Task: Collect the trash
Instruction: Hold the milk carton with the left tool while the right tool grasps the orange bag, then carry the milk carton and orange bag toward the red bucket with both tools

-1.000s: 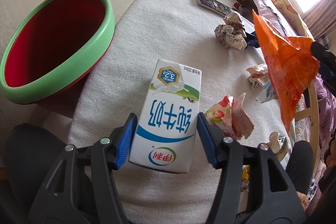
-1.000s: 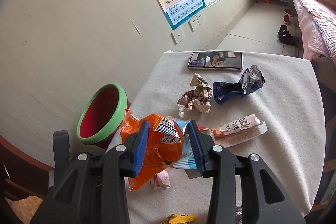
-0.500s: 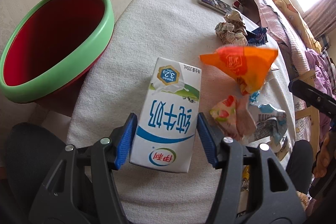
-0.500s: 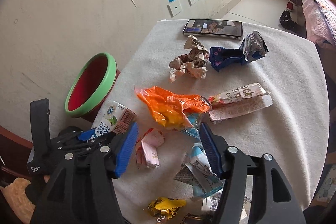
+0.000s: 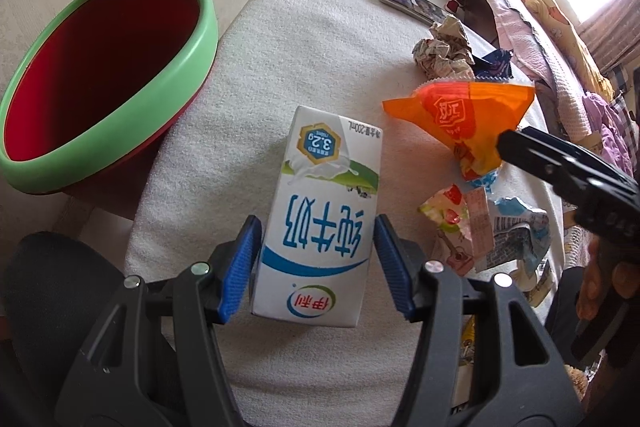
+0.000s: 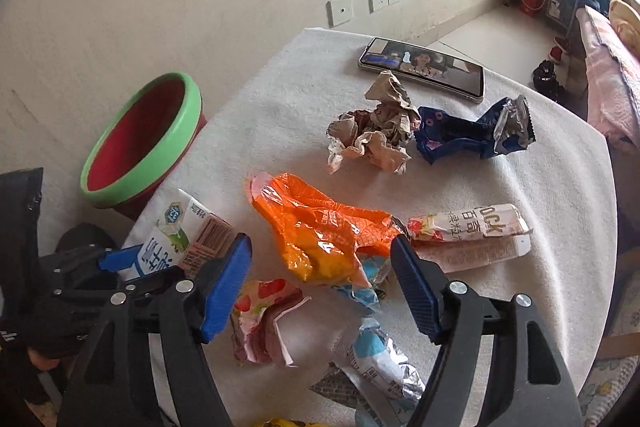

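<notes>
A white milk carton (image 5: 320,227) with blue print sits between the blue pads of my left gripper (image 5: 319,267), which is shut on it near the table's front left edge. The carton (image 6: 176,231) also shows at the left of the right wrist view. An orange plastic wrapper (image 6: 320,231) lies loose on the white cloth, ahead of and between the fingers of my right gripper (image 6: 320,283). Its jaws are opening and no pad touches the wrapper. The same orange wrapper (image 5: 460,115) lies to the right of the carton. A red bin with a green rim (image 5: 152,103) stands below the table's left edge.
On the cloth-covered table (image 6: 280,99) lie crumpled paper (image 6: 376,131), a dark blue wrapper (image 6: 460,139), a phone (image 6: 420,67), a flattened snack box (image 6: 468,227), a strawberry wrapper (image 6: 260,315) and a blue-silver wrapper (image 6: 380,359). A wall runs behind the bin (image 6: 188,115). A bed is at the far right.
The orange wrapper left my right gripper and dropped onto the cloth. The right jaws spread wide and the gripper sank toward the table. The left gripper and carton stayed still.
</notes>
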Available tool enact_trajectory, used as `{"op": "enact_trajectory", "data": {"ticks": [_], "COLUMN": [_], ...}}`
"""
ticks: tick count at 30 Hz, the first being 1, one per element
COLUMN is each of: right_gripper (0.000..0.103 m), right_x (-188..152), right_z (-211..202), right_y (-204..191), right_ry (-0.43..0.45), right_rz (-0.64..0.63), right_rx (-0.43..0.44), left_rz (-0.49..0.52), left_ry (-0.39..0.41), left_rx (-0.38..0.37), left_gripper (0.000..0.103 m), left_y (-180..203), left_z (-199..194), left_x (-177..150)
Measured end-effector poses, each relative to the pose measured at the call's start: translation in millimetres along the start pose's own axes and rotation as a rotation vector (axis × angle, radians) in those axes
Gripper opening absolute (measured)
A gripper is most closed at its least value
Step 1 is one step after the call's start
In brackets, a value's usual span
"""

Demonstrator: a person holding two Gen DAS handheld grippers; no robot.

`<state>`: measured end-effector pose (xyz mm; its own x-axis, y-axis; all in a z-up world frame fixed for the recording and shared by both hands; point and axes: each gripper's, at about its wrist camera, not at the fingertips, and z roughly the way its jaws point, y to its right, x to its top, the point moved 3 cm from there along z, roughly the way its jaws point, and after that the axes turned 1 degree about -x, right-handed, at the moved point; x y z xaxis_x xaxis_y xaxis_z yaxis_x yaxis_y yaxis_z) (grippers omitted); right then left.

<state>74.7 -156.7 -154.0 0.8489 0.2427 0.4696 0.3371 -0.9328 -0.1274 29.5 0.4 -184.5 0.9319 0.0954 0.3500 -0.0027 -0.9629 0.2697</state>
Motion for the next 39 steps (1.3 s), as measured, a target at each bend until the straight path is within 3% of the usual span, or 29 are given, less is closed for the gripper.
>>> {"op": "enact_trajectory", "data": {"ticks": [3,5,20,27,33,36,39], "right_gripper": [0.059,0.037,0.034,0.034,0.034,0.034,0.034], "right_x": [-0.7,-0.8,13.0,21.4,32.8,44.6,59.4], "right_z": [12.0,17.1,-21.2,-28.6,-25.6,-20.3,-15.7], "right_y": [-4.3,-5.7,-13.8,-37.1,-55.9,-72.0,-92.5], "right_ry": [-0.034,-0.051,0.039,0.053,0.05,0.052,0.061], "right_rz": [-0.028,-0.029,0.06,0.033,0.029,0.016,-0.002], "right_rx": [-0.024,-0.007,0.131,0.177,0.224,0.256,0.293], "left_rz": [-0.004,-0.004,-0.017,-0.044,-0.074,-0.134,-0.166], "left_ry": [0.0,0.0,0.031,0.067,0.173,0.197,0.224], "left_rx": [-0.003,-0.004,-0.01,-0.037,0.059,0.018,0.073], "left_gripper": [0.055,0.055,0.054,0.053,0.05,0.051,0.049], "left_y": [-0.5,-0.6,-1.9,-8.2,-45.3,-68.9,-84.4], "left_z": [-0.1,-0.2,-6.6,-22.4,-54.3,-63.4,-73.8], "left_x": [0.0,0.4,2.2,10.1,32.4,43.4,51.8]}}
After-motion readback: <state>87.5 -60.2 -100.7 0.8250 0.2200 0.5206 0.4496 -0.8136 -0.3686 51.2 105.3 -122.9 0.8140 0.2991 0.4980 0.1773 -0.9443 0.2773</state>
